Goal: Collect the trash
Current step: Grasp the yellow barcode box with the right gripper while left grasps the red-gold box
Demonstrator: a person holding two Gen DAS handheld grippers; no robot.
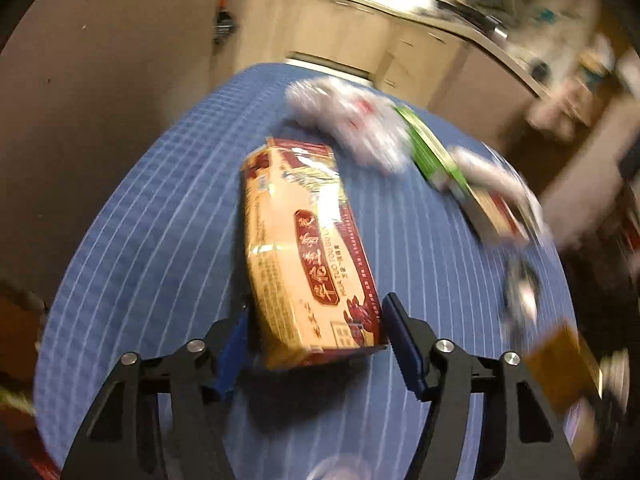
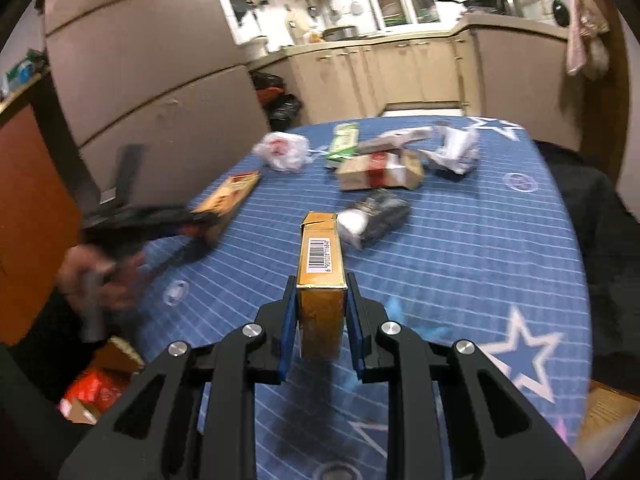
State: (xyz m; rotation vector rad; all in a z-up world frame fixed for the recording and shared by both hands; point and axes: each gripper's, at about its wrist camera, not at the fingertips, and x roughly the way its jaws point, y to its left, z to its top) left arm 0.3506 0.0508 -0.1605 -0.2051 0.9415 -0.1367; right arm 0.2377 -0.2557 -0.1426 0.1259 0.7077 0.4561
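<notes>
My left gripper (image 1: 316, 340) has its blue pads (image 1: 404, 344) on either side of the near end of a tan and dark-red carton (image 1: 304, 252) printed with Chinese characters; the pads sit against its two sides, so I am clamped on it, and its far end stretches out over the blue grid-patterned tablecloth (image 1: 160, 220). In the right wrist view that same carton (image 2: 228, 200) shows at the left edge of the table, with the blurred left gripper (image 2: 160, 220) and my left hand (image 2: 96, 280) behind it. Further right, in the middle of the right wrist view, my right gripper (image 2: 322, 312) is closed on a narrow golden-brown box (image 2: 322, 276) with a barcode label on top, pads pressed to both long sides. Beyond it on the tablecloth (image 2: 500, 240) lies more trash: a crumpled white plastic bag (image 2: 282, 151) with red print, a green packet (image 2: 344, 142), a tan box with a red band (image 2: 376, 170), a dark crushed wrapper (image 2: 378, 216) just beside the box I hold, and crumpled white paper (image 2: 454, 152) furthest right. Kitchen cabinets (image 2: 400, 72) stand behind the table.
</notes>
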